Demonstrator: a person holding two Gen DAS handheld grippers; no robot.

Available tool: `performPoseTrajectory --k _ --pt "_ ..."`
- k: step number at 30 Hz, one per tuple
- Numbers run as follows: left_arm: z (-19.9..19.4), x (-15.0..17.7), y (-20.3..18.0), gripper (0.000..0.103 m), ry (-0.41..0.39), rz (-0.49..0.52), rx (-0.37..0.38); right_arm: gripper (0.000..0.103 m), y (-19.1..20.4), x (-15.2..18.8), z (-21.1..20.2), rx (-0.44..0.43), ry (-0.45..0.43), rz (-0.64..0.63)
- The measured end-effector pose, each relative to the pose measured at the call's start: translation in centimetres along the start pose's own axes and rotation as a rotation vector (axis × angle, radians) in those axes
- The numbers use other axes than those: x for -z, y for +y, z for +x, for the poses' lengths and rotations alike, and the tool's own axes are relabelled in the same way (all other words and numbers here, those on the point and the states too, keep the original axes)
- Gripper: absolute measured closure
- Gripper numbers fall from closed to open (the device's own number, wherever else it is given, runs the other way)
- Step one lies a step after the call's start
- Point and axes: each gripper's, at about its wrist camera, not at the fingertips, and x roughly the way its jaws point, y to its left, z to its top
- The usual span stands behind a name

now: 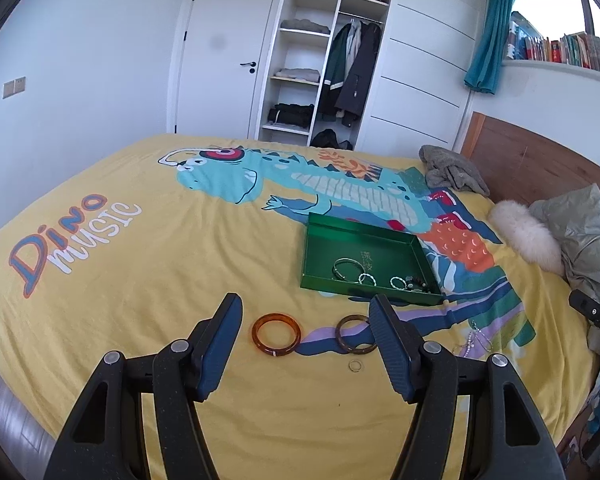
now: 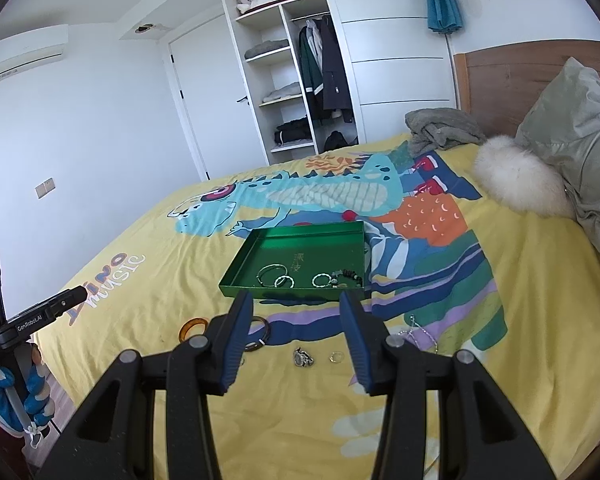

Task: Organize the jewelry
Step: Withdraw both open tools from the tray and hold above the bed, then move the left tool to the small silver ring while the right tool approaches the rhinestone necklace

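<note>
A green tray (image 1: 320, 246) (image 2: 256, 256) lies on the yellow bedspread and holds silver bangles (image 1: 346, 267) (image 2: 274, 271), small rings and a dark bead bracelet (image 2: 346, 278). In front of it lie an orange bangle (image 1: 276, 334) (image 2: 191, 327), a brown bangle (image 1: 354, 334) (image 2: 260, 334), a small ring (image 1: 355, 365) (image 2: 335, 357), a silver lump (image 2: 303, 358) and a thin chain (image 1: 474, 342) (image 2: 418, 334). My left gripper (image 1: 305, 316) is open above the two bangles. My right gripper (image 2: 296, 316) is open above the lump and ring.
A grey cloth (image 1: 450, 170) (image 2: 440, 128), a white fur cushion (image 1: 526, 236) (image 2: 520, 178) and a pale jacket (image 2: 576, 128) lie near the wooden headboard (image 1: 532, 160). An open wardrobe (image 1: 320, 60) and door (image 1: 220, 56) stand behind the bed.
</note>
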Motion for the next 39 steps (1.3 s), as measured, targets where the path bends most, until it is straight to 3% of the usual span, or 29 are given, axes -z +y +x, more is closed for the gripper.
performPoseTrajectory --k 20,39 --pt "1.2 0.1 0.5 0.038 0.013 0.012 0.026 0.060 -0.1 0.4 1.2 0.011 0.003 0.007" --pt "2.5 1.2 2.2 0.038 0.035 -0.007 0.001 0.060 0.9 1.9 2.8 -0.007 0.022 -0.010"
